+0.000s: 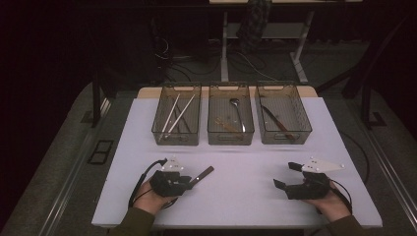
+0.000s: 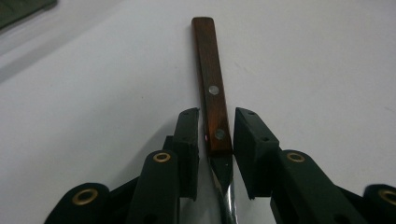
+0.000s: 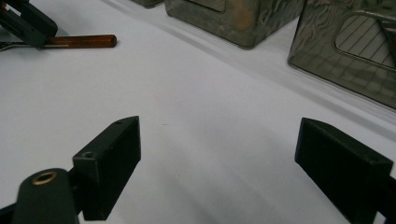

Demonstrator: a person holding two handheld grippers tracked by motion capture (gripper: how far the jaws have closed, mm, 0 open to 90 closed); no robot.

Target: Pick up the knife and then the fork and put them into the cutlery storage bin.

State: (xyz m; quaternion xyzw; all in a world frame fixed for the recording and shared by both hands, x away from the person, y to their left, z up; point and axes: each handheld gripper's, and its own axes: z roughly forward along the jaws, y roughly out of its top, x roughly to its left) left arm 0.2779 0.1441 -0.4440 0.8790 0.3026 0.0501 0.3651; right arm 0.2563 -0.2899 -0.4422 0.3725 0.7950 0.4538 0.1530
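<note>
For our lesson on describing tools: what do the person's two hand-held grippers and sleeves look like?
Each black hand-held gripper, left and right, has two blocky jaws with brass-coloured pivot rings, a grey three-cornered top plate and a trailing black cable. The sleeves are olive green.

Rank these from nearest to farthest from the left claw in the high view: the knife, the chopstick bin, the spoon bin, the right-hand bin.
1. Knife: between the jaws of the left claw.
2. Chopstick bin: far left, straight ahead of it.
3. Spoon bin: middle.
4. Right-hand bin: far right.
</note>
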